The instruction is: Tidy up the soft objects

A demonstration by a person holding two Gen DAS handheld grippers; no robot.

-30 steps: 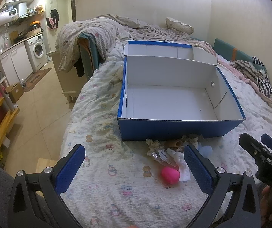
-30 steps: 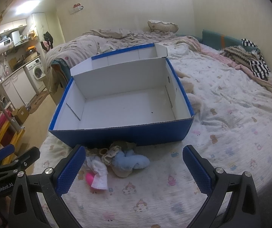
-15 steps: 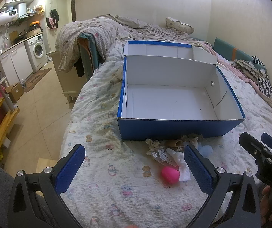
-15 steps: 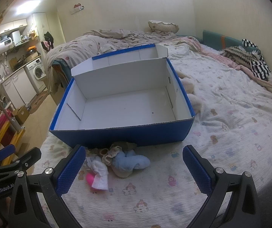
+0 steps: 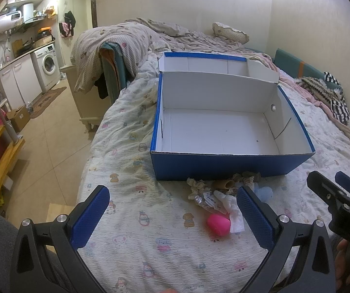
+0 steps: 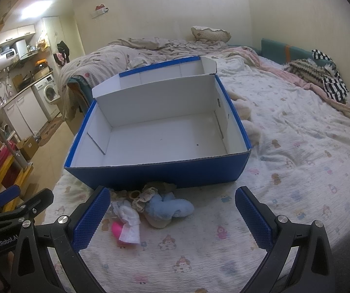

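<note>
A blue cardboard box (image 5: 223, 166) with a white inside stands open and empty on the bed; it also shows in the right wrist view (image 6: 165, 173). In front of it lies a small pile of soft things: a pink item (image 5: 218, 223) (image 6: 116, 229), a white sock (image 5: 233, 210) (image 6: 129, 222), a light blue plush (image 6: 167, 206) (image 5: 264, 193) and beige frilly cloth (image 5: 196, 186) (image 6: 148, 191). My left gripper (image 5: 173, 216) is open and empty, just short of the pile. My right gripper (image 6: 172, 216) is open and empty above the pile.
The bed sheet (image 5: 131, 166) has a cartoon print; its left edge drops to a tiled floor (image 5: 40, 146). Rumpled bedding (image 5: 116, 39) and a pillow (image 5: 231, 33) lie behind the box. Striped clothes (image 6: 321, 75) lie at the right. Beige plush (image 6: 245, 117) lies beside the box.
</note>
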